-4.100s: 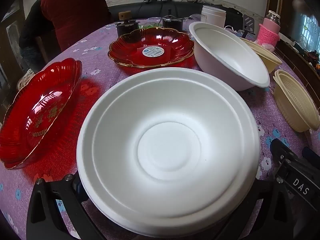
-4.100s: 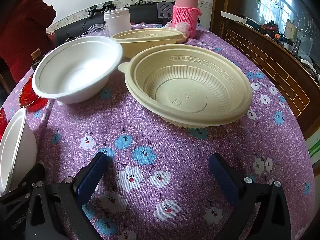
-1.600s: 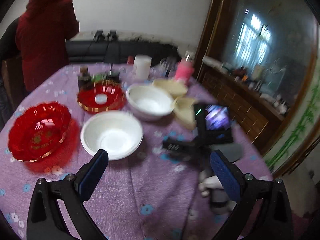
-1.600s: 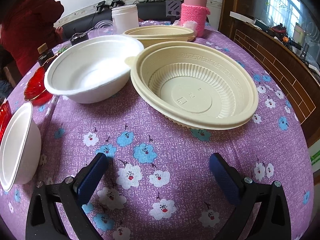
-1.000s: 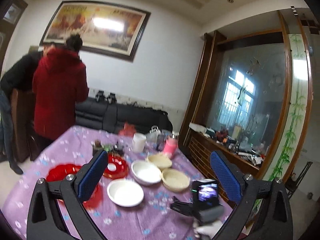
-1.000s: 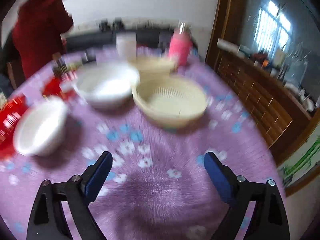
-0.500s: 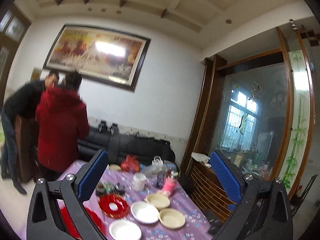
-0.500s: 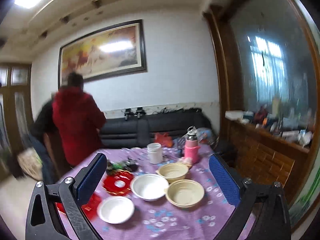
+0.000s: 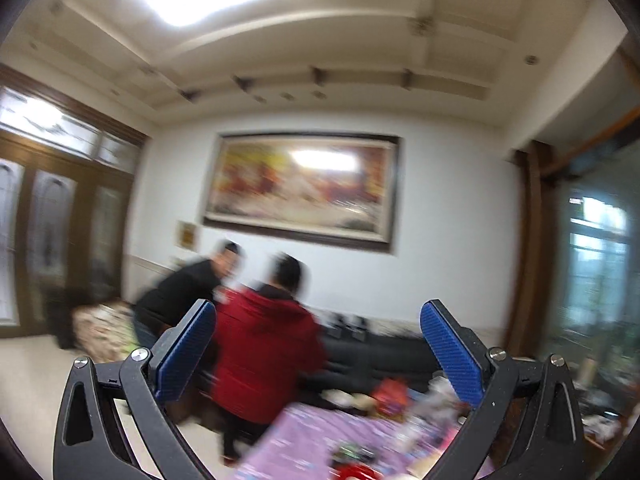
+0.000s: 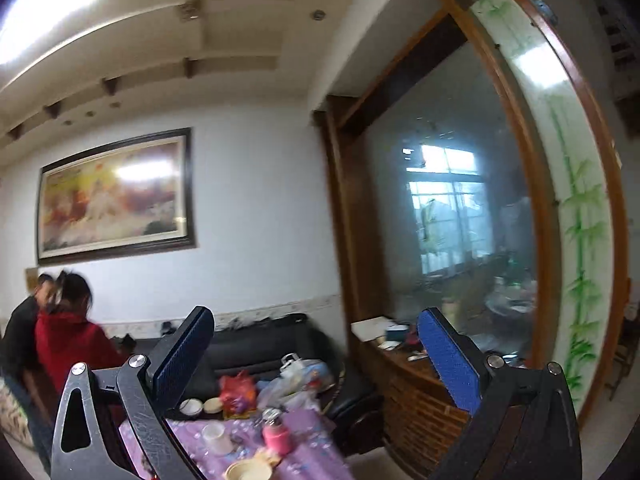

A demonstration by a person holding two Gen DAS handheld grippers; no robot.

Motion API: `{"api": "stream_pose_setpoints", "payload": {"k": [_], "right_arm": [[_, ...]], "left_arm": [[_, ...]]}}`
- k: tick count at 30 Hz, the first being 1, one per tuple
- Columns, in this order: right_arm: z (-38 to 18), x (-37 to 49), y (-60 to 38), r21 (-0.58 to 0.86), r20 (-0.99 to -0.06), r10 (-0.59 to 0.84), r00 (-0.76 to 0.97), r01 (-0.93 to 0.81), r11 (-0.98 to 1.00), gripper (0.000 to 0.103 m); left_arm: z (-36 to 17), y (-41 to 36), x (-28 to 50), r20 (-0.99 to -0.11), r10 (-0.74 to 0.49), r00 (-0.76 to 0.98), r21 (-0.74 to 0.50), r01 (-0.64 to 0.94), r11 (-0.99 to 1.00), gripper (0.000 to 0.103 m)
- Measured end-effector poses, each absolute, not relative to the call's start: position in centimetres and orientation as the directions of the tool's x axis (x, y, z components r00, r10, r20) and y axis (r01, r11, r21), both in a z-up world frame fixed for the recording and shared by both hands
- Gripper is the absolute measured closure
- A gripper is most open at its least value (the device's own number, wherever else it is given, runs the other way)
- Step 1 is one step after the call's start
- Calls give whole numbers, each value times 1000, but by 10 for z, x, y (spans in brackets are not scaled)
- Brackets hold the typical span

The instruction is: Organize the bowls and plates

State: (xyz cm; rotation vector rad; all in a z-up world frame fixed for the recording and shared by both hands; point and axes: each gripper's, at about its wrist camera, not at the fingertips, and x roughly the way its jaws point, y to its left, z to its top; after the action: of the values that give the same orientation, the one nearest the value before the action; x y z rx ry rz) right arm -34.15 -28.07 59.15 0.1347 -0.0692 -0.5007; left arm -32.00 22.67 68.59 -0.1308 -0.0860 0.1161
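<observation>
Both grippers point level across the room, high above the worktop (image 10: 304, 460), nothing between the jaws of either. Left gripper (image 9: 318, 322): jaws spread wide, empty. Right gripper (image 10: 316, 330): jaws have just been opening, now fully apart, empty. Task dishes far below at frame bottom: a beige bowl (image 10: 247, 470) on the purple floral cloth near a pink bottle (image 10: 276, 438) and white cup (image 10: 216, 438); a red plate (image 9: 356, 472) barely shows, blurred. Two people (image 9: 264, 352) stand at the worktop's far side, below a framed painting (image 9: 304, 188).
</observation>
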Motion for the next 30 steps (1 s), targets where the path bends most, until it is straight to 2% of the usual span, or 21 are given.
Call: {"api": "stream_pose_setpoints", "payload": {"k": [3,5,6,7,9,12,14,16,19,21,25,28,30], "right_arm": [[606,-335,-291,144,42,-501,865,491,859,0],[586,-321,-290,146,39,-396,918,386,911,0],[566,-310,-287,152,38,-299,954,290,945,0],[540,-291,-283,160,-1,-191,982,189,969,0],[490,-256,-273,141,-140,-57,989,77,987,0],[384,-213,-223,6,-245,-64,967,67,998,0],[328,-197,-196,-36,-298,-36,954,26,999,0],[280,-188,-178,-33,-361,41,932,-57,998,0],[235,-183,-167,-10,-398,103,912,-117,993,0],[214,-175,-170,20,-420,139,897,-144,989,0],[186,-148,-170,48,-478,171,862,-168,985,0],[186,-128,-180,88,-492,191,849,-170,982,0],[190,-115,-174,106,-491,208,846,-179,978,0]], "left_arm": [[674,253,-315,39,205,978,-112,-200,973,0],[647,263,-306,-2,200,980,-87,-199,976,0],[627,266,-298,-27,199,980,-66,-201,977,0],[602,268,-287,-57,206,977,-43,-208,977,0],[550,270,-269,-111,210,971,2,-211,977,0],[456,270,-242,-194,193,962,38,-189,981,0],[396,269,-222,-273,151,950,19,-151,988,0],[330,269,-200,-367,93,926,-50,-119,992,0],[264,265,-150,-473,27,881,-162,-117,980,0],[239,250,-121,-520,8,854,-198,-129,972,0],[221,228,-72,-543,-33,839,-238,-117,964,0],[221,224,-61,-512,-29,858,-242,-112,964,0],[227,236,-68,-455,-17,890,-251,-110,962,0]]}}
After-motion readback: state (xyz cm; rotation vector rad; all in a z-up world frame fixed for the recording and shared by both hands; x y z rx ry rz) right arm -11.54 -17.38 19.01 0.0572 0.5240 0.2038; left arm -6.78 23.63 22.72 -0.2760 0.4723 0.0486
